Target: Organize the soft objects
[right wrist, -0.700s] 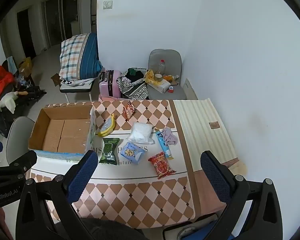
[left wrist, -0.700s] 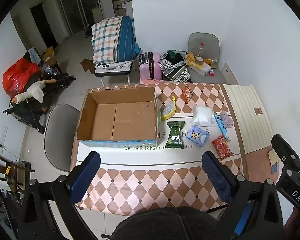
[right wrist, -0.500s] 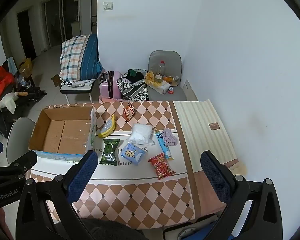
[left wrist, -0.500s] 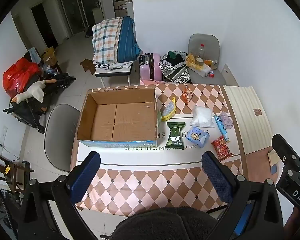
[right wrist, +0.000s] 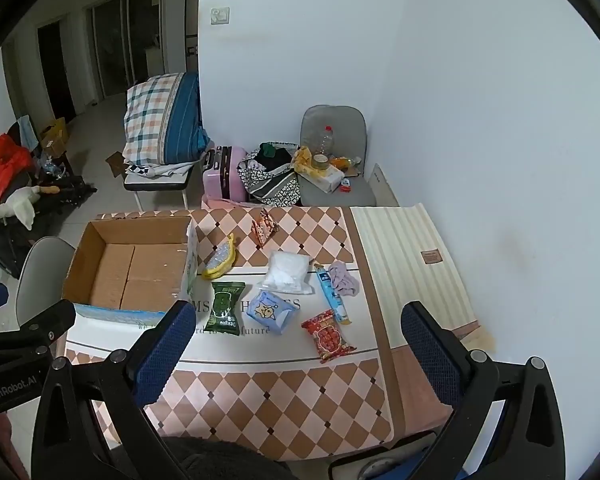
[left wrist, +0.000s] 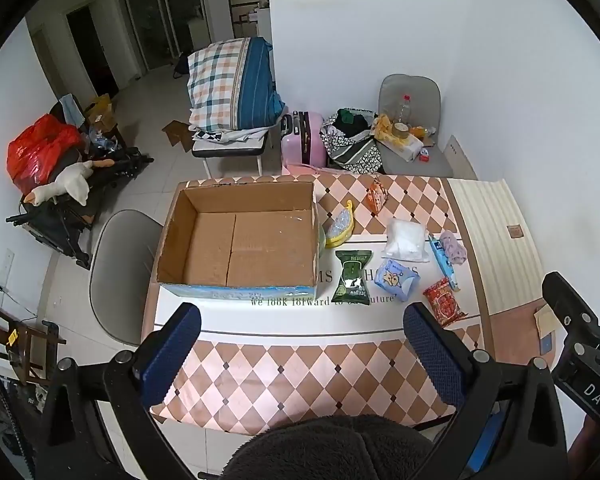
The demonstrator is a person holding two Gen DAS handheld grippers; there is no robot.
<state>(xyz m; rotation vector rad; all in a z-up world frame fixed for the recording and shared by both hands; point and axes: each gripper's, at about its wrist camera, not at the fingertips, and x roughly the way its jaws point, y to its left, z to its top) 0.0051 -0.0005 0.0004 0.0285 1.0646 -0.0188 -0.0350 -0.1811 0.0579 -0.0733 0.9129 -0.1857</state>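
An empty cardboard box (left wrist: 236, 240) (right wrist: 132, 268) stands on the left of the table. To its right lie several soft items: a yellow banana-shaped pouch (left wrist: 340, 224) (right wrist: 220, 260), a green packet (left wrist: 353, 278) (right wrist: 224, 308), a blue packet (left wrist: 396, 280) (right wrist: 270, 310), a clear white bag (left wrist: 406, 238) (right wrist: 288, 272), a red packet (left wrist: 444, 307) (right wrist: 328, 335), an orange packet (left wrist: 377, 196) (right wrist: 262, 230), a blue tube (left wrist: 444, 260) (right wrist: 332, 294) and a lilac cloth (left wrist: 453, 246) (right wrist: 342, 278). My left gripper (left wrist: 300, 352) and my right gripper (right wrist: 294, 352) are open and empty, above the table's near edge.
The table (left wrist: 292, 376) has a checked cloth and a striped mat (right wrist: 408, 268) at the right by the wall. A grey chair (left wrist: 120, 272) stands left of the table. A folded quilt, a pink suitcase (left wrist: 303, 140) and a loaded chair lie beyond.
Both grippers have drifted slightly; the scene sits a little lower in the views. Nothing on the table has moved.
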